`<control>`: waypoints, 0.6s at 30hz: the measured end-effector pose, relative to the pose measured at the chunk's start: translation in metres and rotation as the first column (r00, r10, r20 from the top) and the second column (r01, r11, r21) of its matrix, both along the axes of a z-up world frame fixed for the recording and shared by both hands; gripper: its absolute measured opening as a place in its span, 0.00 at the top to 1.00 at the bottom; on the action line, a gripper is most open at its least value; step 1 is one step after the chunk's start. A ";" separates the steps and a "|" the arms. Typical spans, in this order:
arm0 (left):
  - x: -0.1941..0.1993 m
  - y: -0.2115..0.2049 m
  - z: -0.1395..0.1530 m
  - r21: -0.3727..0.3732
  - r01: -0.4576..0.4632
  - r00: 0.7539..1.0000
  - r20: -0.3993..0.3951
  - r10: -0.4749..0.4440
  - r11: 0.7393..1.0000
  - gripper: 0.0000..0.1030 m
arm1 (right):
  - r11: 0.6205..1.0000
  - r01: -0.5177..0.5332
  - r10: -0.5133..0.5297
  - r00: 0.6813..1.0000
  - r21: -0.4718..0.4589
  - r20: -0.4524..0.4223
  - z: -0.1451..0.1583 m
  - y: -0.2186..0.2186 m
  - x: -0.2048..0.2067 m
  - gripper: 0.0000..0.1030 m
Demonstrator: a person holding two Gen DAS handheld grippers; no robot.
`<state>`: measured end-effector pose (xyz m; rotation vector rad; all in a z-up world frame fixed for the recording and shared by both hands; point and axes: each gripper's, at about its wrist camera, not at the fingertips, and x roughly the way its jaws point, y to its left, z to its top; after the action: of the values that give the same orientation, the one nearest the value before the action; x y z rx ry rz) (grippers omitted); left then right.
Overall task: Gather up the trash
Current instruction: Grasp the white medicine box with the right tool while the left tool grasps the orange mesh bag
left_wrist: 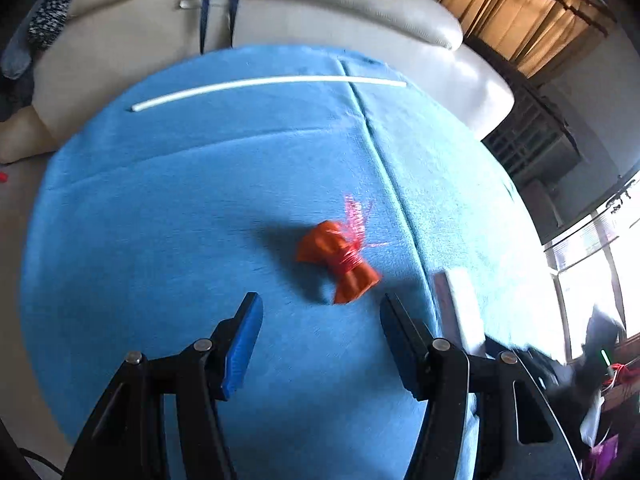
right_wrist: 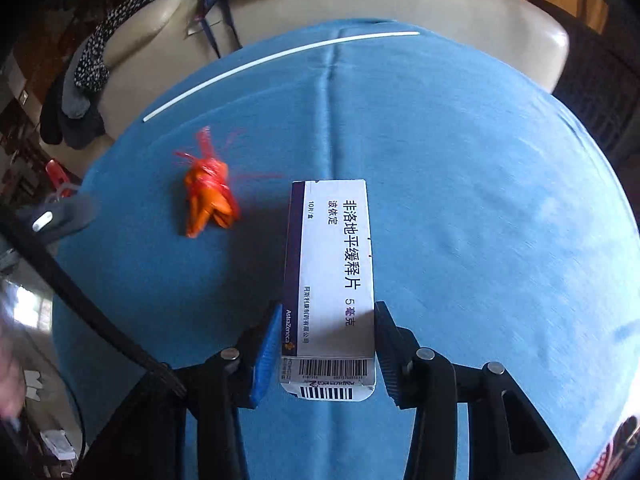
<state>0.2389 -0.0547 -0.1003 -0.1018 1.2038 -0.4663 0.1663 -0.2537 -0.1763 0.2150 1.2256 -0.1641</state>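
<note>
A crumpled orange wrapper tied with red plastic strands [left_wrist: 340, 256] lies on the blue cloth [left_wrist: 180, 200]. My left gripper [left_wrist: 322, 298] hovers over the cloth with its jaws open, and the wrapper's near end sits just ahead of the fingertips, untouched. In the right wrist view the orange wrapper [right_wrist: 210, 200] lies to the left. My right gripper [right_wrist: 329, 306] is shut on a white and purple medicine box [right_wrist: 336, 264], its blue pads pressed on the two long sides near the barcode end. The medicine box [left_wrist: 460, 304] shows blurred at the right of the left wrist view.
A long thin white stick [left_wrist: 264, 84] lies across the far side of the blue cloth [right_wrist: 480, 200]; the stick [right_wrist: 280, 56] runs near the edge. Behind it stands a cream sofa [left_wrist: 360, 8] with dark clothes [right_wrist: 92, 64] draped over it. Clutter fills the floor beside the table.
</note>
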 end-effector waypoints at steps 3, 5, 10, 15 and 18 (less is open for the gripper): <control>0.011 -0.020 -0.011 0.022 -0.012 1.000 -0.016 0.012 1.000 0.40 | 0.999 0.035 -0.035 0.999 0.020 0.016 0.009 -0.015 -0.027 0.54; 0.015 -0.032 -0.017 0.024 -0.025 0.999 -0.024 0.026 0.999 0.40 | 0.998 0.048 -0.048 0.999 0.028 0.024 0.013 -0.021 -0.039 0.54; 0.030 -0.054 -0.033 0.037 -0.051 0.997 -0.056 0.053 0.998 0.40 | 0.995 0.082 -0.084 0.996 0.056 0.042 0.021 -0.032 -0.066 0.54; 0.036 -0.062 -0.045 0.033 -0.048 0.996 -0.070 0.050 0.998 0.64 | 0.991 0.098 -0.104 0.993 0.095 0.058 0.015 -0.035 -0.071 0.54; 0.034 -0.062 -0.049 0.025 -0.032 0.997 -0.071 0.033 0.999 0.71 | 0.989 0.103 -0.110 0.992 0.110 0.066 0.018 -0.034 -0.078 0.54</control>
<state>0.2734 -0.1170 -0.1496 -0.1181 1.2761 -0.4225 0.0882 -0.2877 -0.1582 0.3772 1.1532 -0.1823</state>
